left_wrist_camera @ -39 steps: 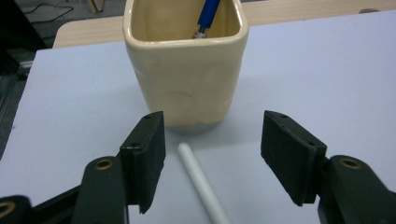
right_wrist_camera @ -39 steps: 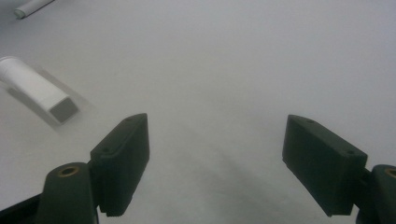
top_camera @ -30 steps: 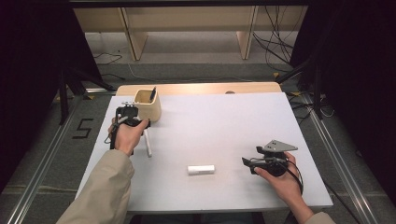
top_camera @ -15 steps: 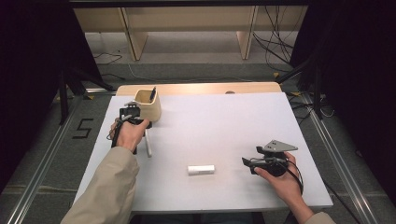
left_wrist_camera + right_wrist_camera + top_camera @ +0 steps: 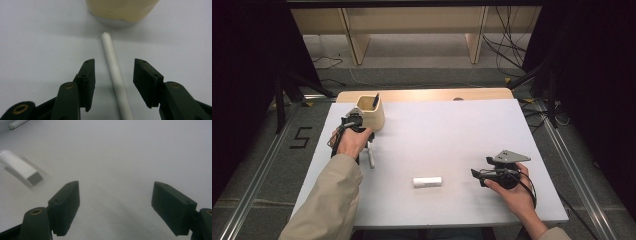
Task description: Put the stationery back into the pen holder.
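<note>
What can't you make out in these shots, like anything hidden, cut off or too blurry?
- White pen: its lower end is cut off by the bottom edge of the left gripper view.
- Beige cup: its contents are hidden by its wall in the high view, apart from a dark stick too small to identify.
- Short white block: its far end leaves the right gripper view's left edge.

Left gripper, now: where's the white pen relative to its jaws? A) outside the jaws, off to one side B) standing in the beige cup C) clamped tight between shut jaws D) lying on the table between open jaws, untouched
D: in the left gripper view the white pen lies flat on the table, running up the gap of the left gripper, with a gap to each open jaw.
</note>
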Available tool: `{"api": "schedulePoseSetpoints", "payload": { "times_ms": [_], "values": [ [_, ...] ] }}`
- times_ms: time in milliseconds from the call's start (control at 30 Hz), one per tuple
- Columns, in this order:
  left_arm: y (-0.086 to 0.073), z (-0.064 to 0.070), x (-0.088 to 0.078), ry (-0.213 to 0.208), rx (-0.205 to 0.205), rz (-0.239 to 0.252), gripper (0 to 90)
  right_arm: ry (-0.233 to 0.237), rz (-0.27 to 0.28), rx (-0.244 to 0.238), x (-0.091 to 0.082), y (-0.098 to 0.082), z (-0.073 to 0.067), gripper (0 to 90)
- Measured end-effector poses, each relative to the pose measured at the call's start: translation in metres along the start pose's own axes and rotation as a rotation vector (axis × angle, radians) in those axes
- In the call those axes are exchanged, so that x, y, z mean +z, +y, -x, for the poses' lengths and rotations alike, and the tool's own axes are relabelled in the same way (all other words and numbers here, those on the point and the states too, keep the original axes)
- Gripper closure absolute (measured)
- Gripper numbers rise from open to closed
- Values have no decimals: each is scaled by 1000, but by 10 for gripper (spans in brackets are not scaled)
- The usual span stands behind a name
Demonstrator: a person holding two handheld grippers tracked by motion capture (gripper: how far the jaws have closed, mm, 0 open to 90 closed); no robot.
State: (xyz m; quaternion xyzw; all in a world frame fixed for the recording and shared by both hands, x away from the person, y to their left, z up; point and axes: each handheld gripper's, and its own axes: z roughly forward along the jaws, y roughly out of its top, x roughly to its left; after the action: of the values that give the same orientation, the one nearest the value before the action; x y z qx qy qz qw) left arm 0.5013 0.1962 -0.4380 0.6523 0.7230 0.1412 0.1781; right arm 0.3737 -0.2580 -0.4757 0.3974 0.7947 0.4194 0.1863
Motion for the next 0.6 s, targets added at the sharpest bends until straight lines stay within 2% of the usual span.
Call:
{"api": "schedulePoseSetpoints", "payload": {
  "times_ms": [233,600],
  "values": [
    [0,1,6,3,-30,-54,526,1,1,1,0,0,0,236],
    [0,6,14,7,-55,-98,531,1,0,1,0,0,0,236]
  ]
}}
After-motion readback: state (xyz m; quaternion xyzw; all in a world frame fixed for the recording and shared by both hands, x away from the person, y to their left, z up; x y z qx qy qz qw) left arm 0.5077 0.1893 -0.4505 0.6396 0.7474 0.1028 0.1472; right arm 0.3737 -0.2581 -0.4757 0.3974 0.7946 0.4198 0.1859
